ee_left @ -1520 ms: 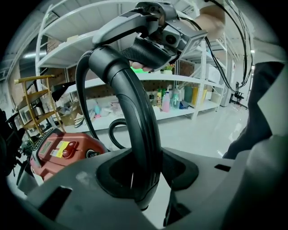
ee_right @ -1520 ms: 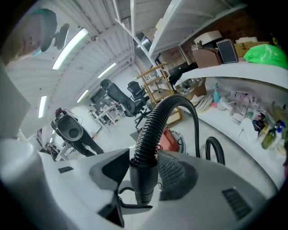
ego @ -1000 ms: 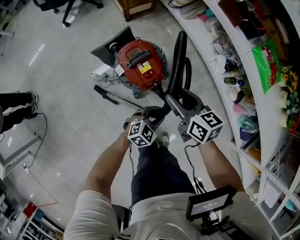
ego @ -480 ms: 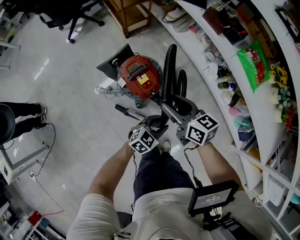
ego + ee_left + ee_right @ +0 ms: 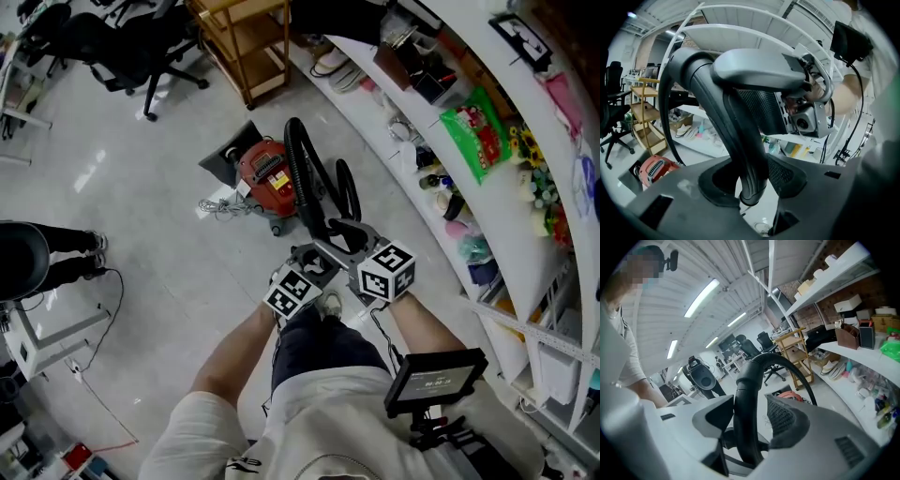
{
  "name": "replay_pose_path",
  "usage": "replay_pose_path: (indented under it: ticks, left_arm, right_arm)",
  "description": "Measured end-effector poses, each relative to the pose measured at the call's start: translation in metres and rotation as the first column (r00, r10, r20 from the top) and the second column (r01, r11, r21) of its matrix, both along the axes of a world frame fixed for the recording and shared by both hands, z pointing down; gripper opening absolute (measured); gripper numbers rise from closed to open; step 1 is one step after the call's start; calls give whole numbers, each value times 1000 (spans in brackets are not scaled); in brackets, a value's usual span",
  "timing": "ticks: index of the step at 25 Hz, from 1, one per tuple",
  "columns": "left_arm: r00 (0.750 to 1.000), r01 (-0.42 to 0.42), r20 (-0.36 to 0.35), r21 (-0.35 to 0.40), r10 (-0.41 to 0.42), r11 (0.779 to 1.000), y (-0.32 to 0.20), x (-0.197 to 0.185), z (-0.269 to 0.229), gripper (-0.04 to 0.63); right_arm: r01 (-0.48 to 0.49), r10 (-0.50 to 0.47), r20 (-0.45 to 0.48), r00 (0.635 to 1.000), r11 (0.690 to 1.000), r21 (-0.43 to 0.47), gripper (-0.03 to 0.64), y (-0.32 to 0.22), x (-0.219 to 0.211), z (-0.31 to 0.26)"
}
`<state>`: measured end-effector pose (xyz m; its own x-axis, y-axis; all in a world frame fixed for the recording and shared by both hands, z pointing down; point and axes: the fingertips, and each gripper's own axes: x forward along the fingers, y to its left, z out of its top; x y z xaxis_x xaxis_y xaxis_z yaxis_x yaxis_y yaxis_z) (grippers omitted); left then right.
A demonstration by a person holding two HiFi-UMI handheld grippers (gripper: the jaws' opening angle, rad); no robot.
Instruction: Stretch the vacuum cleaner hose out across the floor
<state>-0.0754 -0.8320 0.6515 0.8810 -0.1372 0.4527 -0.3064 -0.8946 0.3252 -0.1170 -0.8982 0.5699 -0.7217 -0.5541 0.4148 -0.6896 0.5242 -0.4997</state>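
A red canister vacuum cleaner (image 5: pixel 267 178) stands on the pale floor, also seen in the left gripper view (image 5: pixel 654 168). Its black ribbed hose (image 5: pixel 305 183) arcs up from it to both grippers in front of my body. My left gripper (image 5: pixel 309 265) is shut on the curved black pipe end (image 5: pixel 745 154) under the grey handle (image 5: pixel 759 70). My right gripper (image 5: pixel 349 246) is shut on the hose cuff (image 5: pixel 747 380). Its jaws have just been opening a little, with the cuff still between the pads. Both grippers are held close together, well above the floor.
A white curved shelving unit (image 5: pixel 441 197) full of goods runs along the right. A wooden cart (image 5: pixel 244 37) and an office chair (image 5: pixel 122 47) stand at the back. A cord (image 5: pixel 220 204) lies by the vacuum. Another person's feet (image 5: pixel 56 253) are at the left.
Both grippers have risen together with the hose end. The hose now arcs higher above the vacuum, which looks smaller and farther below.
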Motion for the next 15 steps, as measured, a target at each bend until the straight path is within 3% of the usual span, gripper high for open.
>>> replay_pose_path:
  ticks: [6, 8, 15]
  left_arm:
    - [999, 2, -32, -17, -3, 1000, 20, 22, -38, 155]
    - [999, 5, -46, -13, -5, 1000, 26, 30, -54, 155]
    - [999, -3, -43, 15, 4, 1000, 51, 40, -84, 155]
  right_arm:
    - [40, -40, -35, 999, 999, 14, 204, 20, -1, -27]
    - [30, -29, -45, 999, 999, 23, 176, 26, 3, -36]
    - [-20, 21, -29, 999, 999, 28, 173, 51, 21, -69]
